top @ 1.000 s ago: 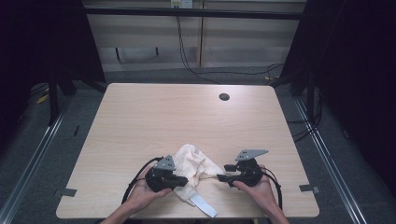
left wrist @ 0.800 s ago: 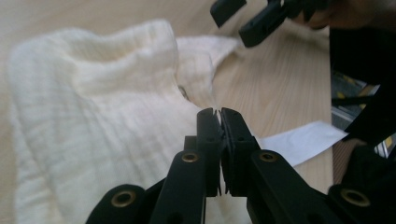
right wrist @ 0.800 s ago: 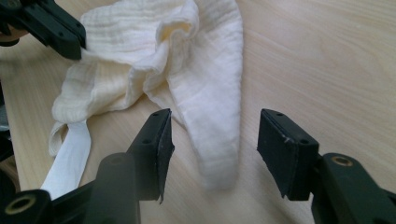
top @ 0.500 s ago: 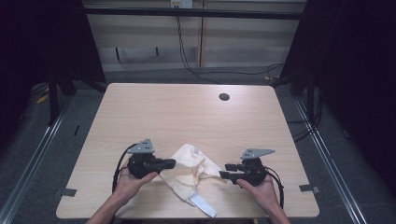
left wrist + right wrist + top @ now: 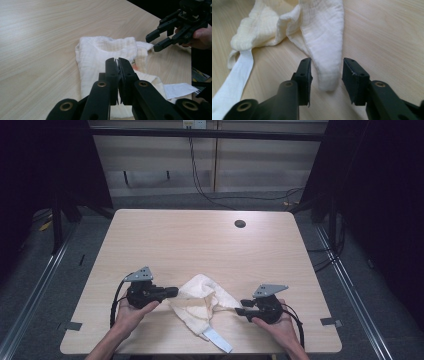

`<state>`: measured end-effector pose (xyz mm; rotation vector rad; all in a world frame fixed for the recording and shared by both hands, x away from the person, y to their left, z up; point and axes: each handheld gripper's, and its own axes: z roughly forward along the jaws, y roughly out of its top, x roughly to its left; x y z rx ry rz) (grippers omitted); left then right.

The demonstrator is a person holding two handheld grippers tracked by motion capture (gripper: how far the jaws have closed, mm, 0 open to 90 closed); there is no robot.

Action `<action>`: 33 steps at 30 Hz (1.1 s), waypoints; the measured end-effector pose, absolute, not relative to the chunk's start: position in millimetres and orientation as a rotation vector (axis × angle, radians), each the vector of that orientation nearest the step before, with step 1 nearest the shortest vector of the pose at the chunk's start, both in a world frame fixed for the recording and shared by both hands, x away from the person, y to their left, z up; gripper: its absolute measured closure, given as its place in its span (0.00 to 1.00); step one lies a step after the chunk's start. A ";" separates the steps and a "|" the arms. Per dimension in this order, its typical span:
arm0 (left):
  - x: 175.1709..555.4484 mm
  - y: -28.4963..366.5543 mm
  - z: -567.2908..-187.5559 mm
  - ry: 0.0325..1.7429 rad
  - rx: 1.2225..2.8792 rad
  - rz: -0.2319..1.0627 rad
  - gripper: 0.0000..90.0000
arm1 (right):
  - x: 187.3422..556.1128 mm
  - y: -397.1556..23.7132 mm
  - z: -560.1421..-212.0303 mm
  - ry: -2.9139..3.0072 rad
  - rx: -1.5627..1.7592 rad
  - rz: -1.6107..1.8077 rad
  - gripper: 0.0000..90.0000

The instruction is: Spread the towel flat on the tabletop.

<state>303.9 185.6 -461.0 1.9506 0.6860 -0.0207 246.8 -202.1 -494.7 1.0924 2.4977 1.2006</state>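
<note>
From up high, the cream cloth (image 5: 202, 305) sits low-centre on the table (image 5: 200, 245). In the left gripper view, my left gripper (image 5: 118, 60) is clamped shut on nothing. In the right gripper view, my right gripper (image 5: 326, 70) has been widening, with the cloth's sleeve tip (image 5: 327, 77) sitting loose between the jaws. If I close this shallow, I reckon it'll slip out.

— What's that garment (image 5: 202, 300) made of?
— Soft cream cloth, a crinkled gauze weave, matt and slightly rough. Its white strap (image 5: 218, 340) looks smoother, a flat woven tape.
— And the table (image 5: 200, 240)?
— Pale wood-grain top, smooth with a faint satin sheen. There's a dark plastic-looking cap (image 5: 240, 224) set in it.
— The tools?
— Left gripper (image 5: 118, 62) and right gripper (image 5: 325, 72): black matt plastic, with brassy metal rivets at the joints.
</note>
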 end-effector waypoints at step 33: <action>305.5 204.1 -451.7 0.686 1.892 -0.018 0.97 | 256.8 -227.4 -446.7 2.264 1.157 1.572 0.96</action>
